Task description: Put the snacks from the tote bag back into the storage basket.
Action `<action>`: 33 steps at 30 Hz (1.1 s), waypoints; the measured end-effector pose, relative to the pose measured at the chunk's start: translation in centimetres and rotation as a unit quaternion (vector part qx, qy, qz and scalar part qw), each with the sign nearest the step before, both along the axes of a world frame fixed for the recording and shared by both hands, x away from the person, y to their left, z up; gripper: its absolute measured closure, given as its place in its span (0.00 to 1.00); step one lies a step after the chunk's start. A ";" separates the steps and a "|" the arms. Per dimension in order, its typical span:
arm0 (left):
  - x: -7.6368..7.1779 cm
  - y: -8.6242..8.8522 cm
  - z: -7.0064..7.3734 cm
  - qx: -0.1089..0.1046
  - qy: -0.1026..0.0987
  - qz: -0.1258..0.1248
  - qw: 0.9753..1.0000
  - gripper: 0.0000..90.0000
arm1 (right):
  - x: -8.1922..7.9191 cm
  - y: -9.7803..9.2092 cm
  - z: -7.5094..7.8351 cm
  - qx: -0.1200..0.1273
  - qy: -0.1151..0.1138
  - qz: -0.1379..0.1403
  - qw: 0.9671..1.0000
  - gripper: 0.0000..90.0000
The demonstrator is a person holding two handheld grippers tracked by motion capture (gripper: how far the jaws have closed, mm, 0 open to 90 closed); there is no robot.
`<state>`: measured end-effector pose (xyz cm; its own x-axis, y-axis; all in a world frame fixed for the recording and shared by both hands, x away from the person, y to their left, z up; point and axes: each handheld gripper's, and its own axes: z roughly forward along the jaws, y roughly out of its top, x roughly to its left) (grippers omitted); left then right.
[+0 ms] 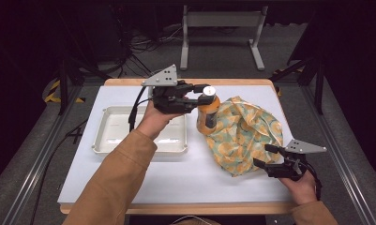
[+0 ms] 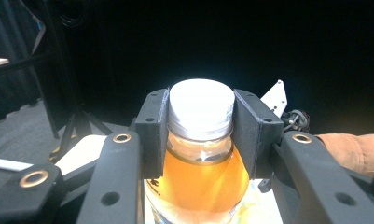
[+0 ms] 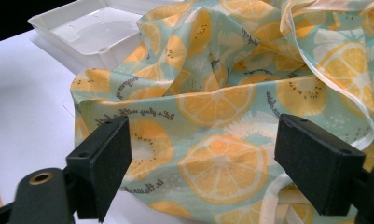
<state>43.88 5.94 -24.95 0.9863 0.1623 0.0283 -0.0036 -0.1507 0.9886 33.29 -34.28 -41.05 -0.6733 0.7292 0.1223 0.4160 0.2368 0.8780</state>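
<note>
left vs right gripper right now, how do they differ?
The left gripper is shut on the bottle at its white cap; the right gripper is open and holds nothing. The left is raised beside the tray; the right sits low at the near edge of the citrus-print bag. Both have black jaws.

One bottle; one cloth bag; one tray.

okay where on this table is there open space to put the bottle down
The white table top is bare along the near edge, between the white tray and the right gripper. The tray's floor is bare too. It is crowded at the right, where the citrus-print bag spreads beside the bottle clamped in the left gripper.
</note>
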 end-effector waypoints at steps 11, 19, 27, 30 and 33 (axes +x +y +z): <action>-0.1 3.6 -0.1 -0.001 0.000 0.014 1.000 0.65 | 0.1 0.1 -0.1 -0.001 0.003 0.000 1.000 0.22; 0.1 5.7 -0.4 -0.002 0.001 0.019 1.000 0.65 | 0.1 0.4 -0.1 0.001 0.004 0.003 1.000 0.22; 0.5 7.7 -1.5 0.000 0.007 0.039 0.999 0.65 | 0.0 0.6 -0.2 0.001 0.008 0.006 1.000 0.22; 0.8 8.3 -2.1 0.004 0.012 0.046 0.999 0.65 | -0.1 0.6 -0.3 0.001 0.011 0.004 1.000 0.22; 1.1 8.9 -2.9 0.003 0.024 0.049 0.998 0.65 | -0.1 0.7 -0.4 -0.001 0.011 0.005 1.000 0.22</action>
<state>44.96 14.81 -27.84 0.9657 0.2591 -0.0177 0.0594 -0.1542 0.9863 33.18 -33.56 -41.44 -0.6773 0.7232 0.1351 0.4324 0.2428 0.8684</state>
